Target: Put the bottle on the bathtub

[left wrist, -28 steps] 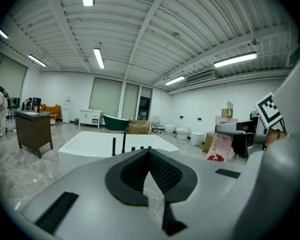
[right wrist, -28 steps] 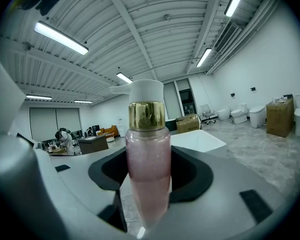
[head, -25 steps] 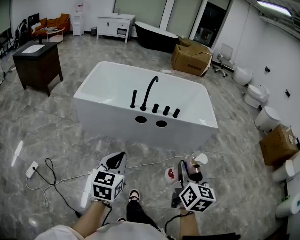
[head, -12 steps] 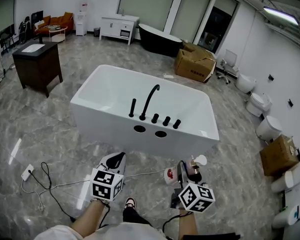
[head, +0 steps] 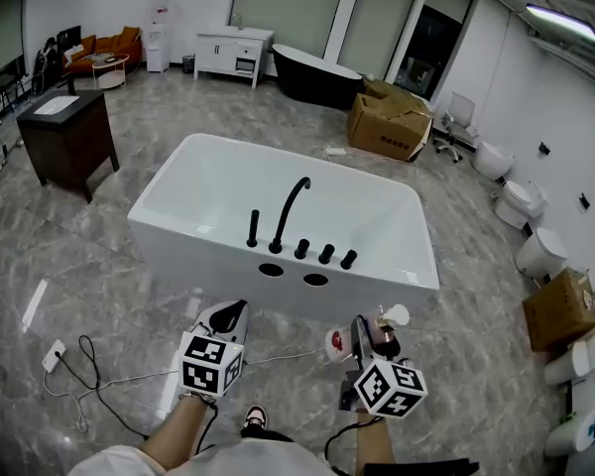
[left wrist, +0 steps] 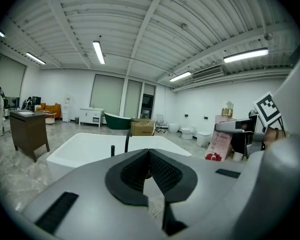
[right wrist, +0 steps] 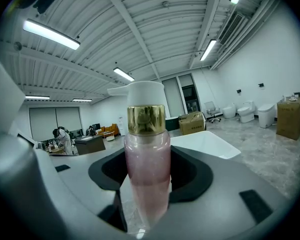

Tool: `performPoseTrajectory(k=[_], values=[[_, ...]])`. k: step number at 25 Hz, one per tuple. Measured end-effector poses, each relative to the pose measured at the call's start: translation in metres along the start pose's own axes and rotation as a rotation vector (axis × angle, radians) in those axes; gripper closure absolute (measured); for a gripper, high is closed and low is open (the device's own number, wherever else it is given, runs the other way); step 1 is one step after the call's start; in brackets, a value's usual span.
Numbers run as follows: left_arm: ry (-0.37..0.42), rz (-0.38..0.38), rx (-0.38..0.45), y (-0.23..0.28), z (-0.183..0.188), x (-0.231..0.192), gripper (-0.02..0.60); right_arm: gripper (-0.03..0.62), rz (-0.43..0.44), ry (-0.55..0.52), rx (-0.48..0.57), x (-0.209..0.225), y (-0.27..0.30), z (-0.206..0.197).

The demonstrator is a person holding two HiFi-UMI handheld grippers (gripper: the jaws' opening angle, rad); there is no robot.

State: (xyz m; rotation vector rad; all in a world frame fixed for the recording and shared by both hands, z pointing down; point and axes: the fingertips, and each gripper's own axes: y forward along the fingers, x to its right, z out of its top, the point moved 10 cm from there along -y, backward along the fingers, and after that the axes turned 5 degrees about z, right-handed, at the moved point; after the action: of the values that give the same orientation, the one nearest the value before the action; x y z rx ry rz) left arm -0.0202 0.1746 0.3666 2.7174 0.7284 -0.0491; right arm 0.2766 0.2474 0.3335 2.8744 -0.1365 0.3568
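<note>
The white bathtub (head: pixel 193 231) with a black faucet (head: pixel 290 206) on its near deck stands on the floor ahead of me. My right gripper (head: pixel 369 333) is shut on a pink bottle (head: pixel 382 330) with a gold collar and a white pump, held upright short of the tub. In the right gripper view the bottle (right wrist: pixel 146 174) fills the gap between the pads of the right gripper (right wrist: pixel 149 184). My left gripper (head: pixel 233 313) is beside it, shut and holding nothing; its pads meet in the left gripper view (left wrist: pixel 149 153), with the bathtub (left wrist: pixel 85 149) behind them.
A dark wooden cabinet (head: pixel 67 137) stands left of the tub. Cardboard boxes (head: pixel 385 122) and a black tub (head: pixel 312 75) are behind it. Toilets (head: pixel 540 251) and another box (head: pixel 560 310) line the right wall. A cable with a socket strip (head: pixel 56 355) lies on the floor at my left.
Both grippers have travelled forward together, and the tub now sits lower and nearer in the head view. The hold on the bottle is the same.
</note>
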Motion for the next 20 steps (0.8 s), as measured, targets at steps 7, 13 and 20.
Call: performPoseTrajectory(k=[7,13,20], values=[[0.021,-0.009,-0.007,0.046,0.015,0.001,0.566,0.355,-0.012,0.015,-0.005,0.029,0.037,0.012],[0.023,0.001,-0.011,0.075,0.024,0.0,0.566,0.356,-0.006,0.018,-0.009,0.046,0.062,0.021],[0.013,0.015,-0.031,0.091,0.022,-0.005,0.565,0.356,0.0,0.02,-0.023,0.056,0.082,0.024]])
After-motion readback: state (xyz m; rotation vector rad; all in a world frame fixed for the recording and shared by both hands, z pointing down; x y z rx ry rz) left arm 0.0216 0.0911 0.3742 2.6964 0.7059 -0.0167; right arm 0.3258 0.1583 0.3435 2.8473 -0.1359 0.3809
